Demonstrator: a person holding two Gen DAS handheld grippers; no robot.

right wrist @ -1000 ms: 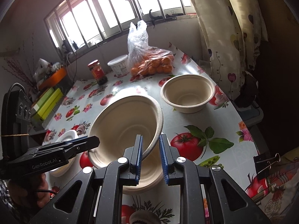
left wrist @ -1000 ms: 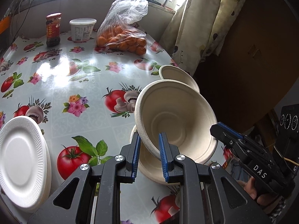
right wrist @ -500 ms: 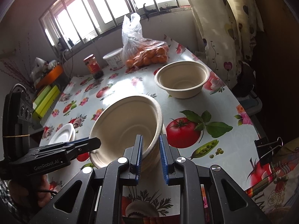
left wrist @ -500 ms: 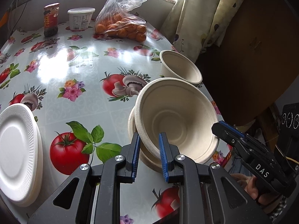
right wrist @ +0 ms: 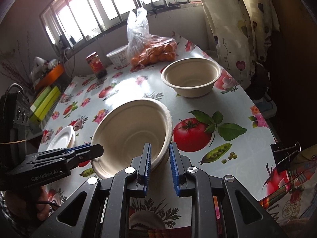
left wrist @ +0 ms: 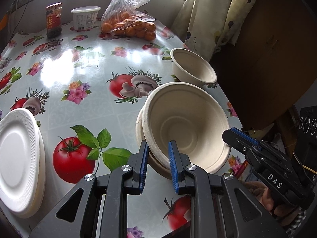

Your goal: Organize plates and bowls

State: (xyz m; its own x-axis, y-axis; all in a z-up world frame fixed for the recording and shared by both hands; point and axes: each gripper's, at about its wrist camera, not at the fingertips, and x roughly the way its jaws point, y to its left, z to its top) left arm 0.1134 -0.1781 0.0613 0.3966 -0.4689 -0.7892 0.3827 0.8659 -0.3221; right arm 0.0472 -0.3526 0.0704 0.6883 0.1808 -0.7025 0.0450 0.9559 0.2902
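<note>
Bowl [left wrist: 186,123] rim — between left gripper [left wrist: 158,165].

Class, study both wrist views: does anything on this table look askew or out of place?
Yes. The top bowl, gripped at its rim by both grippers, sits tilted in the bowl beneath rather than nested flat.

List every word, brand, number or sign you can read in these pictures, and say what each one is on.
"DAS" – on the right gripper, seen from the left wrist.
"GenRobot.AI" – on the left gripper, seen from the right wrist.
Red jar: its label print is too blurred to read.
White tub: its label print is too small to read.
Nothing else bears readable text.
</note>
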